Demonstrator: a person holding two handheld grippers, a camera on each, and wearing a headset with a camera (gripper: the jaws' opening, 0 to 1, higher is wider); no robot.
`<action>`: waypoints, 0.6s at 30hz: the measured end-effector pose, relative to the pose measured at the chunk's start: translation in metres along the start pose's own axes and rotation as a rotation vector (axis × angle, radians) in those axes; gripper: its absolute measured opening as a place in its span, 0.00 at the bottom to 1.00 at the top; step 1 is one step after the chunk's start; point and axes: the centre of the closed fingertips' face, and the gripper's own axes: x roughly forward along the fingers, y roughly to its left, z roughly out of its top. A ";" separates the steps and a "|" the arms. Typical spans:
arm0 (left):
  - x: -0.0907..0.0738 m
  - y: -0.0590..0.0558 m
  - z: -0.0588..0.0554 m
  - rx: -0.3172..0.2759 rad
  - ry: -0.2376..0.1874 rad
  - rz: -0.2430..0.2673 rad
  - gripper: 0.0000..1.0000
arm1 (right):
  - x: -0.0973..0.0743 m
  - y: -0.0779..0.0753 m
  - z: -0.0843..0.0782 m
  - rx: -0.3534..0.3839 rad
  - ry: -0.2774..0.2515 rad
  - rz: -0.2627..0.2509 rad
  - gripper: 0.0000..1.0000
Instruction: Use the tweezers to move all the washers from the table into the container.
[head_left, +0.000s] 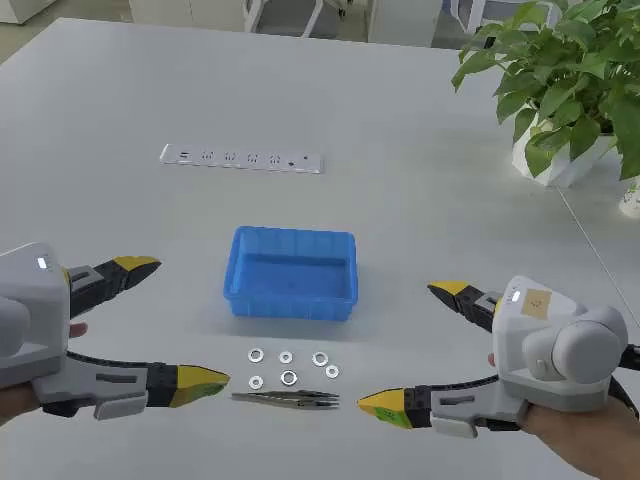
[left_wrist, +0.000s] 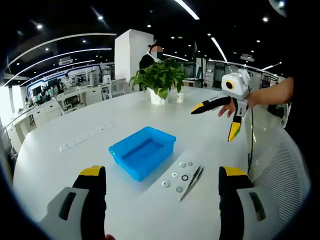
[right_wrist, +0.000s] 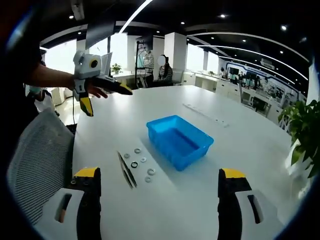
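Jaws wide: left gripper (head_left: 190, 320), right gripper (head_left: 397, 345) | tweezers (head_left: 286, 399) lie between, near washers (head_left: 289, 377)

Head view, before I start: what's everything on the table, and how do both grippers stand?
washers: six, silver, loose on the table between container and tweezers
tweezers: one, metal, lying nearest the person, just past the washers
container: one, blue, empty, mid-table
power strip: one, white, beyond the container
potted plant: one, green in a white pot, far right
cup: one, white, beside the pot
table: one, light grey
left gripper: black, yellow tips, open, left of the washers
right gripper: same colours, open, right of the washers
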 end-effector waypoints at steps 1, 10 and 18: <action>0.000 0.000 0.000 -0.001 -0.001 0.000 1.00 | 0.000 0.000 0.000 0.000 0.000 0.000 0.98; -0.001 0.001 0.000 0.000 -0.002 0.003 1.00 | -0.001 -0.001 -0.002 0.000 0.003 -0.001 0.98; 0.000 0.002 0.001 0.003 -0.002 0.004 1.00 | 0.000 -0.001 -0.002 -0.004 0.005 0.000 0.98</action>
